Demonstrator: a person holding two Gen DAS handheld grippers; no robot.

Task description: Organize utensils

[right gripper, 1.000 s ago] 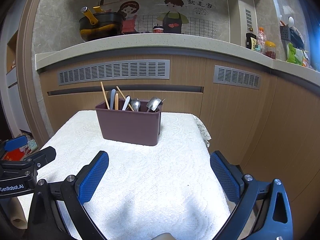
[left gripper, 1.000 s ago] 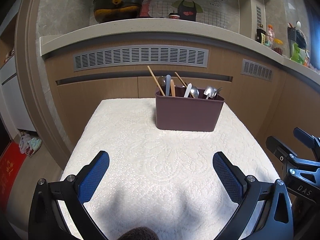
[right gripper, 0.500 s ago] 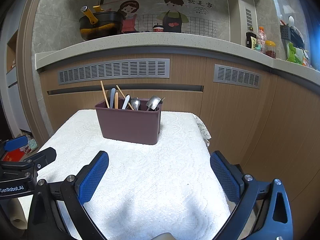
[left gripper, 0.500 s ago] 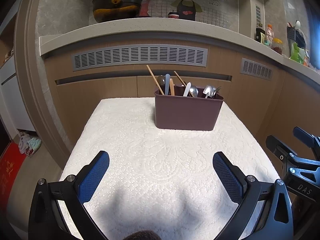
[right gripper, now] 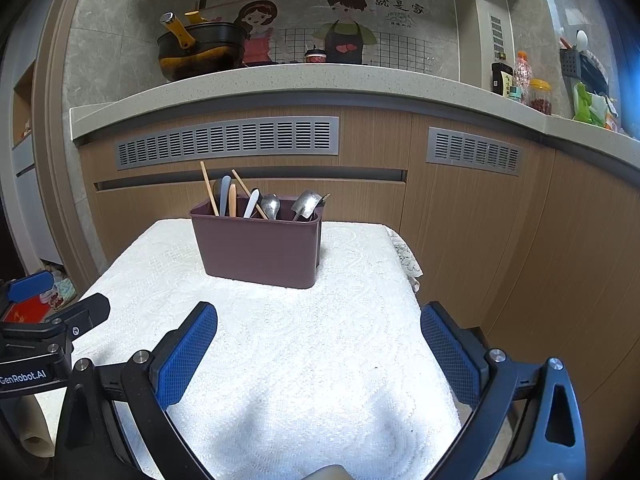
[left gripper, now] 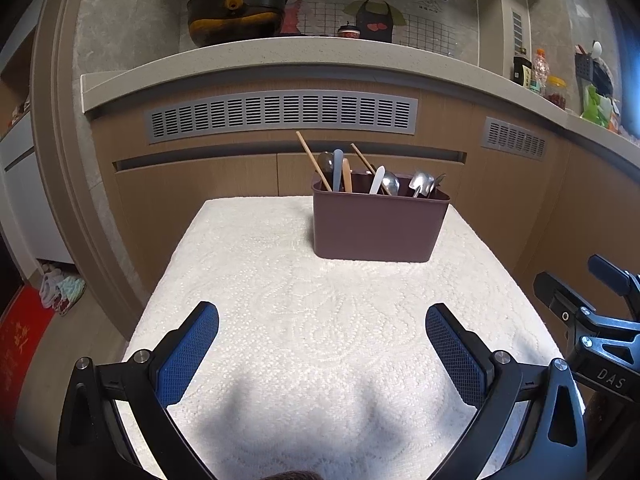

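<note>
A dark brown utensil caddy stands at the far side of a table with a white lace cloth. It holds wooden chopsticks, a pale blue handle, a wooden handle, a white handle and metal spoons. The caddy also shows in the right wrist view. My left gripper is open and empty, well short of the caddy. My right gripper is open and empty, also over the near cloth. Each gripper shows at the edge of the other's view.
Wooden kitchen cabinets with grey vent grilles stand close behind the table. A stone counter above them carries a black pot, bottles and jars. The floor drops off at the table's left and right edges.
Both grippers have stayed nearly still, with only a slight shift of view. Both stay open and empty.
</note>
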